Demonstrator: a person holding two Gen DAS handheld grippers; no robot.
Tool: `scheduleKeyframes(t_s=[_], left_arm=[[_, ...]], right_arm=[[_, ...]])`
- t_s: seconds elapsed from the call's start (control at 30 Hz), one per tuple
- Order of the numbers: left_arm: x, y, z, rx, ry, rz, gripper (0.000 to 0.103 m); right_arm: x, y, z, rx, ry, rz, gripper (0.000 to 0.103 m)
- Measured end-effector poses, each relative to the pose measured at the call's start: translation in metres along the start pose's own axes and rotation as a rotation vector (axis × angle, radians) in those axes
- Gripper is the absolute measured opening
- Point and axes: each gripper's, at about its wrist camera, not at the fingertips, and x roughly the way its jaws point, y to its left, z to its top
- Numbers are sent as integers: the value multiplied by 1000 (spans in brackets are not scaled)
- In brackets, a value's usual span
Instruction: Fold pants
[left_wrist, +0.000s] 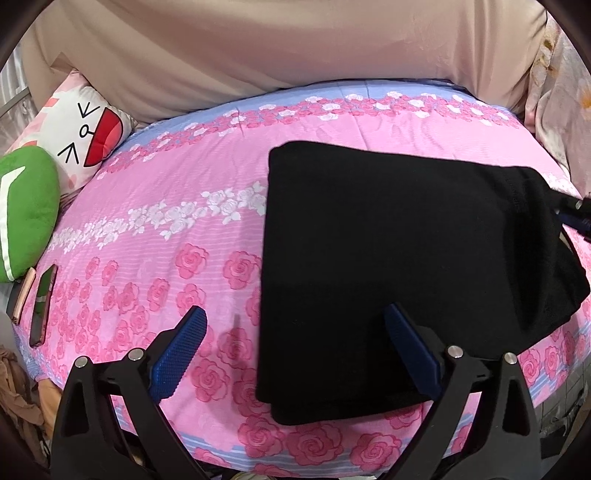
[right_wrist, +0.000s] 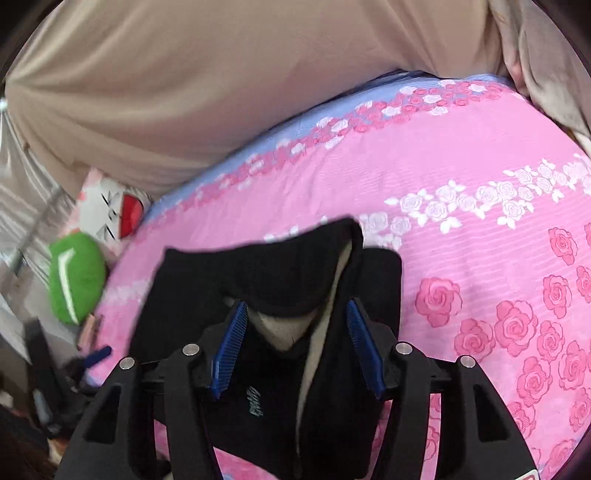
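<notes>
The black pants (left_wrist: 406, 258) lie folded into a thick rectangle on the pink rose-print bed sheet (left_wrist: 166, 221). My left gripper (left_wrist: 297, 332) hovers open over their near left edge, its right finger above the cloth and its left finger above bare sheet. At the pants' far right corner a bit of my right gripper (left_wrist: 576, 212) shows. In the right wrist view the pants (right_wrist: 280, 266) are bunched up with pale lining showing. That fold stands between the parted blue pads (right_wrist: 231, 343) of my right gripper (right_wrist: 297, 332), which is open, its pads not pressing on the cloth.
A white cartoon-face pillow (left_wrist: 85, 140) and a green plush (left_wrist: 26, 206) sit at the bed's left end. Two phones (left_wrist: 42, 306) lie by the left edge. Beige cloth (left_wrist: 295, 48) hangs behind the bed. Clutter sits on the floor at the left (left_wrist: 18, 398).
</notes>
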Motion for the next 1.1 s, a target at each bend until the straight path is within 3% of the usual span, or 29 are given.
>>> scheduleKeyframes(t_s=[0.1, 0.17, 0.3, 0.37, 0.4, 0.47, 0.5, 0.53, 0.57, 0.73, 0.9, 1.0, 1.1], left_arm=[[-4, 10, 5, -28, -16, -3, 95], [-2, 13, 7, -38, -13, -7, 95], [6, 9, 9, -35, 3, -19, 95], [6, 4, 8, -20, 2, -18, 95], [5, 2, 7, -11, 1, -17, 95], [5, 2, 6, -8, 2, -9, 95], [5, 2, 5, -10, 3, -9, 95], [6, 3, 6, -13, 7, -6, 95], [7, 4, 6, -16, 8, -5, 95], [9, 6, 11, -25, 7, -4, 95], [7, -2, 11, -16, 2, -48, 95], [13, -7, 9, -7, 18, -65, 95], [18, -5, 9, -24, 37, -84, 95]], right_arm=[[-38, -1, 10, 3, -108, -3, 56], [-48, 0, 16, -18, -117, -22, 58], [1, -1, 12, -58, 35, -98, 59], [27, -1, 4, -80, 96, -92, 57], [37, 6, 0, -110, 104, -93, 54], [44, 31, -7, -229, 68, -173, 27], [43, 42, -7, -269, 56, -198, 22], [35, 56, -5, -289, 33, -158, 12], [27, 66, -2, -299, 14, -107, 10], [-12, 97, 16, -363, -81, -60, 9], [-9, 52, 14, -248, -64, -148, 9], [28, -4, -15, -142, 66, -252, 22], [2, -7, -21, -55, 7, -192, 31]])
